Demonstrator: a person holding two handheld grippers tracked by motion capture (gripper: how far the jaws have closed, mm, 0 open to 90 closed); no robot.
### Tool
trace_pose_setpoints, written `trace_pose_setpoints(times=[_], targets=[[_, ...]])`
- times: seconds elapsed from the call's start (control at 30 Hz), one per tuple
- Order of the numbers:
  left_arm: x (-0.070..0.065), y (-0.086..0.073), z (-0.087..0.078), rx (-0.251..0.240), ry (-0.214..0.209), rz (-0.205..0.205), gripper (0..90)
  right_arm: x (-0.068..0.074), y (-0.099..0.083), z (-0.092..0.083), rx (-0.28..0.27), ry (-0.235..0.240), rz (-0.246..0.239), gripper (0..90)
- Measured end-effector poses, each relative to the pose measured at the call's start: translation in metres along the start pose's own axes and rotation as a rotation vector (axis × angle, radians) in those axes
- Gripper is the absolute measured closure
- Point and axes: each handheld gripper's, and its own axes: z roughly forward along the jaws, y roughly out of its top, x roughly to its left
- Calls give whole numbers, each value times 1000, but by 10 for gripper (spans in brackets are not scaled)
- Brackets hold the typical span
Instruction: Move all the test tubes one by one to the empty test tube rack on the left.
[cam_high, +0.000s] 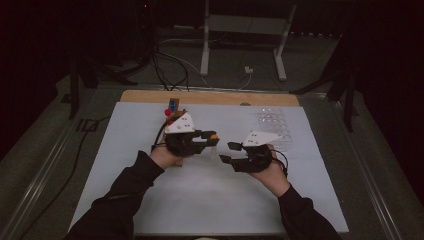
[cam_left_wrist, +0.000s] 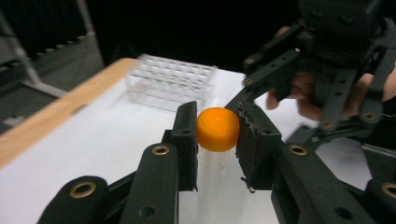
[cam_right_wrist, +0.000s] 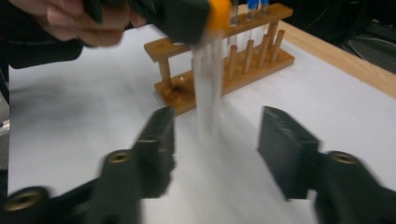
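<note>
A clear tube (cam_left_wrist: 211, 177) with an orange cap (cam_left_wrist: 217, 129) hangs upright above the white mat. My left gripper (cam_left_wrist: 215, 126) is shut on it, both pads pressing the cap's sides. In the high view the left gripper (cam_high: 212, 136) sits left of centre with the orange cap (cam_high: 214, 135) at its tips. My right gripper (cam_high: 227, 152) faces it from the right, jaws spread. In the right gripper view the blurred tube (cam_right_wrist: 208, 88) hangs in the gap of the right gripper (cam_right_wrist: 215, 135), and neither pad touches it.
A wooden tube rack (cam_right_wrist: 224, 60) holding blue-capped tubes (cam_right_wrist: 252, 4) stands behind the tube, near the table's far left (cam_high: 175, 114). A clear plastic rack (cam_high: 272, 125) lies at the far right of the white mat (cam_high: 210, 200). The mat ends at a wooden edge (cam_high: 210, 96).
</note>
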Motion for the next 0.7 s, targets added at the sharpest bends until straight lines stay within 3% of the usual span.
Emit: trace_pose_setpoints(times=[0.17, 0.27, 0.5, 0.7], targets=[[15, -1, -35, -15, 86, -17, 713, -2, 0, -5, -38, -27, 31, 144], [26, -5, -58, -28, 140, -43, 713, -3, 0, -6, -54, -20, 44, 29], [39, -16, -92, -32, 238, -69, 714, -7, 1, -10, -79, -18, 67, 8], [49, -36, -98, -16, 290, -115, 714, -6, 1, -11, -75, -29, 52, 8]])
